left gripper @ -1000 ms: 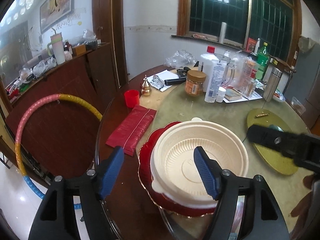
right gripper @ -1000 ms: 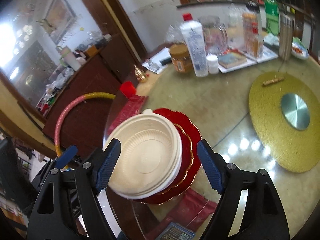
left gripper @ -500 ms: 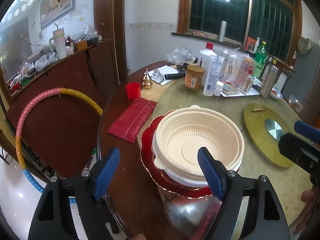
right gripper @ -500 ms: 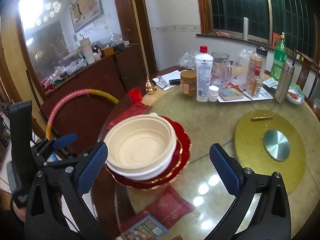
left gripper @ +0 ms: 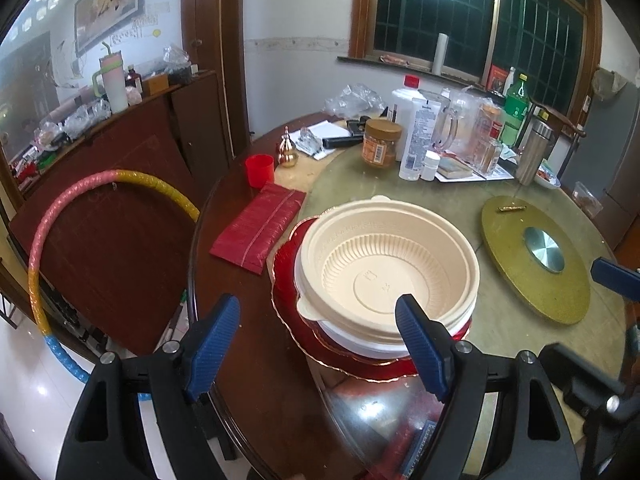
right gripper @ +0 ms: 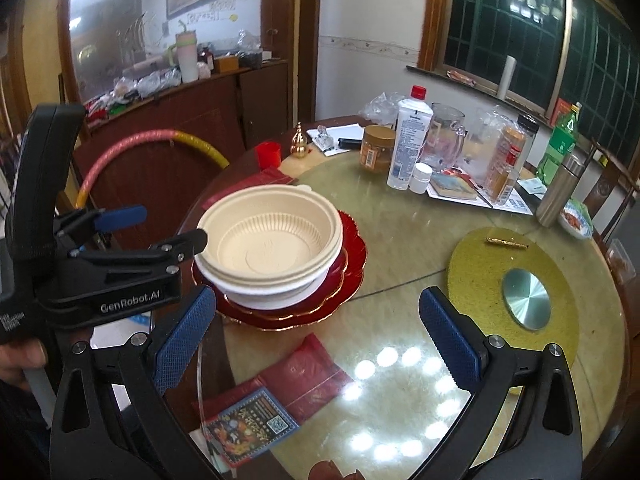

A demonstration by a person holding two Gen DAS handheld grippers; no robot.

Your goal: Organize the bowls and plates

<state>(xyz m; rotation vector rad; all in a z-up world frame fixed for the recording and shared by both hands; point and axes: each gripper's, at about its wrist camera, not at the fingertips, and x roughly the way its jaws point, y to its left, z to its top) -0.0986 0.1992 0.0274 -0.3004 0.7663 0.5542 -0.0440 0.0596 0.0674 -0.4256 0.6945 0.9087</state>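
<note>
A cream bowl (left gripper: 386, 264) sits nested in a white bowl (left gripper: 360, 342) on stacked red plates with gold rims (left gripper: 286, 256), near the table's left edge. My left gripper (left gripper: 316, 344) is open just in front of the stack. Its right fingertip overlaps the bowl's near rim in the picture, and nothing is gripped. In the right wrist view the left gripper (right gripper: 168, 226) stands beside the cream bowl (right gripper: 272, 236), one tip close to the rim. My right gripper (right gripper: 316, 340) hangs wide open over the glass tabletop, to the right of the red plates (right gripper: 352, 248).
A gold turntable disc (right gripper: 516, 288) lies to the right. Bottles, jars and a steel flask (right gripper: 560, 190) crowd the far side. There is a red packet (left gripper: 260, 232) and a red cup (left gripper: 259, 170) left of the stack, and a card under the glass (right gripper: 256, 420). A hula hoop (left gripper: 100, 184) leans on the cabinet.
My right gripper rolled upright, opened wider and drew back to the right of the bowl stack. My left gripper opened slightly and stayed in place.
</note>
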